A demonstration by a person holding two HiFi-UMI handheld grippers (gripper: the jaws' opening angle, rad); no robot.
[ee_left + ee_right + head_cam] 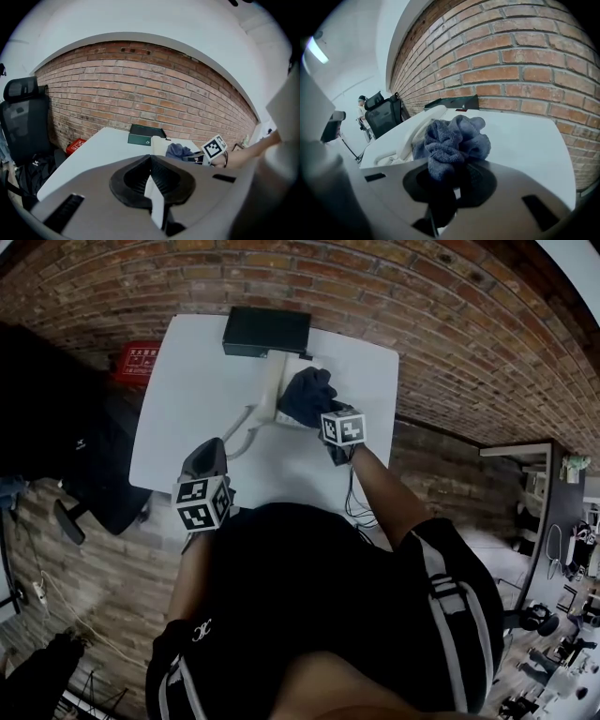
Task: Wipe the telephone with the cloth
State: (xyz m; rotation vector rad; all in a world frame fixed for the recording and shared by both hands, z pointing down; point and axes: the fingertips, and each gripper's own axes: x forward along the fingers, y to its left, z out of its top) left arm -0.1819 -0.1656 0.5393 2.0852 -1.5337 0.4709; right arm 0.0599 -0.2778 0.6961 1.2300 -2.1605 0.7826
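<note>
Wiping the telephone (270, 388) near the table's (187, 371) far edge.
Your right gripper (450, 185) is clamped on the cloth (454, 138); your left gripper (151, 183) hangs empty, jaws together. Next, likely sweep the cloth along the telephone.

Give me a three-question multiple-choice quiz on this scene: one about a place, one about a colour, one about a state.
1. Where does the black box stand?
A) on the floor
B) at the far edge of the table, by the brick wall
C) on a chair

2. What colour is the cloth?
A) red
B) yellow
C) blue-grey

3. How is the right gripper?
A) shut on the cloth
B) open, empty
C) lying flat on the table

Answers:
1 B: the head view shows it at the wall-side edge.
2 C: the right gripper view shows blue-grey knit.
3 A: the cloth bunches out from between its jaws.
</note>
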